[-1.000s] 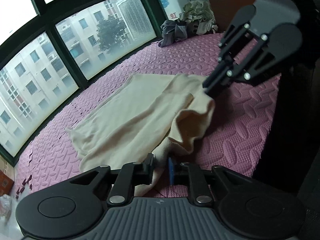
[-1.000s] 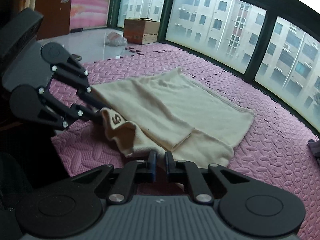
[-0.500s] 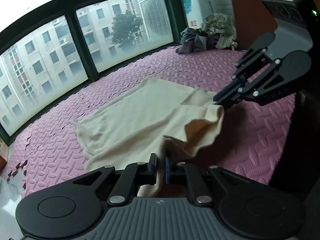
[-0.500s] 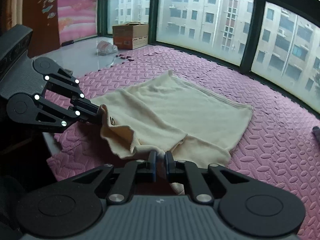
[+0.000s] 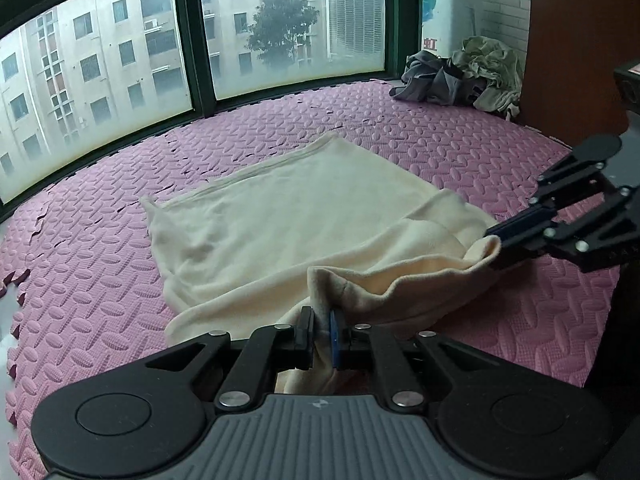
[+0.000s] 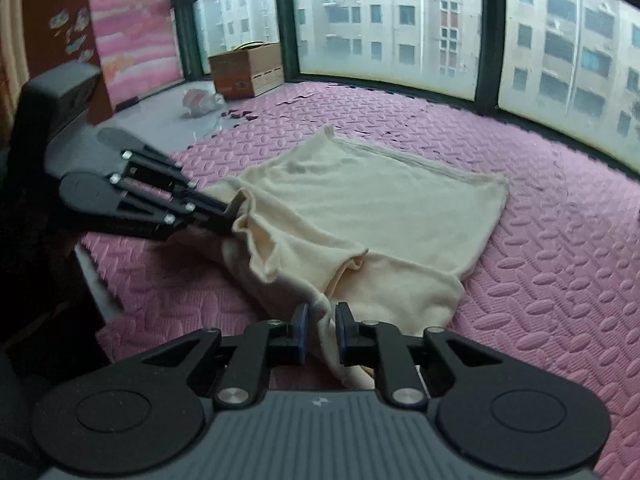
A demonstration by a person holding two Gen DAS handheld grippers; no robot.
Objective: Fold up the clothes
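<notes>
1. Centrally, a cream garment (image 5: 288, 216) lies spread on the pink foam mat (image 5: 400, 136), its far hem flat toward the windows, its near edge lifted in a bunched fold between the two claws.
2. Left gripper (image 5: 319, 334): clenched on the near corner of the cloth, with fabric pinched tight between the black finger and the blue pad (image 5: 334, 332).
3. Right gripper (image 6: 320, 330): jaws opening. A rope of cloth hangs in the gap. The pads stand just clear of it, and the grip looks released.
4. The left wrist view shows the right gripper from the side (image 5: 494, 240); its tips sit at the raised cloth edge, but the gap cannot be judged from there.
5. The right wrist view shows the left gripper (image 6: 232, 218) at the other lifted corner, with cloth gathered at its tips.
6. Only the left view shows a heap of grey and pale clothes (image 5: 464, 76) in the far corner, beside a red sign on the wall; the characters are too small to read.
7. Only the right view shows a cardboard box (image 6: 248, 68) by the window, a crumpled plastic bag (image 6: 200, 102) on bare grey floor, and a pink striped wall panel (image 6: 132, 24). The box print is illegible.
</notes>
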